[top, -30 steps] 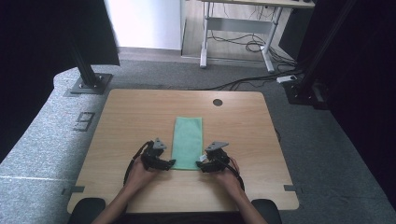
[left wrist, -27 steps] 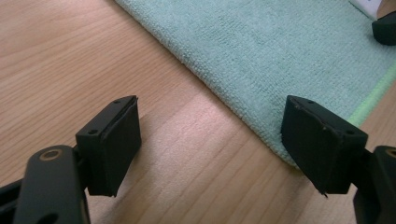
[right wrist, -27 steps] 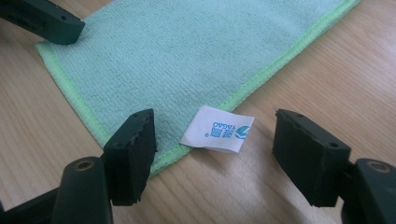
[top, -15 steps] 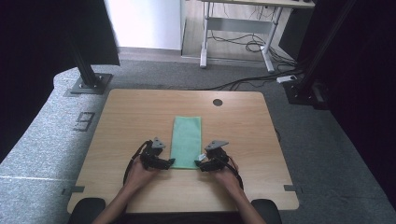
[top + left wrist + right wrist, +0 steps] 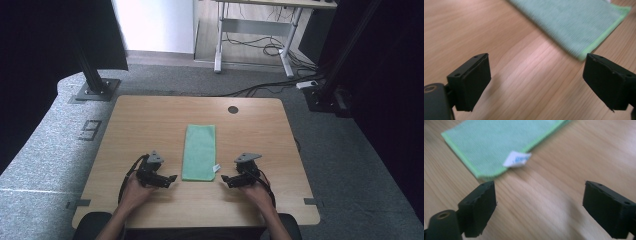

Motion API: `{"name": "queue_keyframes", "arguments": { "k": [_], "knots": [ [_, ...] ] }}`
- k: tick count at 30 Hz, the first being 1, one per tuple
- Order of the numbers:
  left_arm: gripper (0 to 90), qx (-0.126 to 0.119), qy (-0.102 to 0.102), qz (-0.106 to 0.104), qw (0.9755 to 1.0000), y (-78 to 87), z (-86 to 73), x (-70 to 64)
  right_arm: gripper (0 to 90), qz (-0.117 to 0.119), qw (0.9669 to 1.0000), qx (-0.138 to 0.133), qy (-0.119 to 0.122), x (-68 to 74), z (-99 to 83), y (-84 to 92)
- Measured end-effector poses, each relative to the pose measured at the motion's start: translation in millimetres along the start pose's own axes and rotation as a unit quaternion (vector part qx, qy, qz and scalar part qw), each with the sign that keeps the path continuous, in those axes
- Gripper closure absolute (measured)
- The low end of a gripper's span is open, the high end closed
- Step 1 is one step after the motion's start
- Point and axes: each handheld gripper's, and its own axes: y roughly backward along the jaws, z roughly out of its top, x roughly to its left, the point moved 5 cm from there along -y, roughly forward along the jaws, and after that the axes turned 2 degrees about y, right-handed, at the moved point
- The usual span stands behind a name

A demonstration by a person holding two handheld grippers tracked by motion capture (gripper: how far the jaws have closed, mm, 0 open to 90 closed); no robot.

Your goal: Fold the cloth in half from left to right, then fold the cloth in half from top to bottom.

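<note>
Here my left gripper (image 5: 536, 82) has its jaws spread wide with nothing but bare wood between them, and my right gripper (image 5: 539, 207) is the same; both have just been opening, and neither pad touches anything. I'd say I hold them this way because the cloth (image 5: 199, 151) now lies where I want it and I have let go of it, one gripper off each near corner. From above, the left gripper (image 5: 170, 178) sits just beside the cloth's near left corner and the right gripper (image 5: 226, 178) near its right corner, both apart from it. The cloth is a soft pale green weave, a long narrow flat rectangle with a brighter green stitched hem and a small white tag (image 5: 517, 159) poking out at one corner. It rests lengthwise in the middle of the table (image 5: 140, 125), a smooth light wood-grain top with rounded corners and a dark round hole (image 5: 233, 109) near its far edge.
</note>
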Motion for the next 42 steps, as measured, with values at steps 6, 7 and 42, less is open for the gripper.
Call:
{"name": "queue_keyframes", "arguments": {
  "k": [6, 7, 42],
  "knots": [
    [4.6, 0.021, 0.002, 0.015, 0.9996, -5.1, -8.4, 7.6, 0.1, -0.005, 0.9998, 0.018, -0.002, -4.3, -17.6, 2.8],
    [4.0, 0.023, 0.001, 0.017, 0.9996, -6.2, -9.1, 7.9, 0.0, -0.008, 0.9998, 0.018, 0.0, -5.3, -19.1, 2.1],
    [0.0, 0.012, -0.016, 0.03, 0.9993, -16.3, 0.6, 7.8, 0.0, -0.017, 0.9998, 0.003, 0.001, -9.4, -18.4, -4.3]
  ]
}}
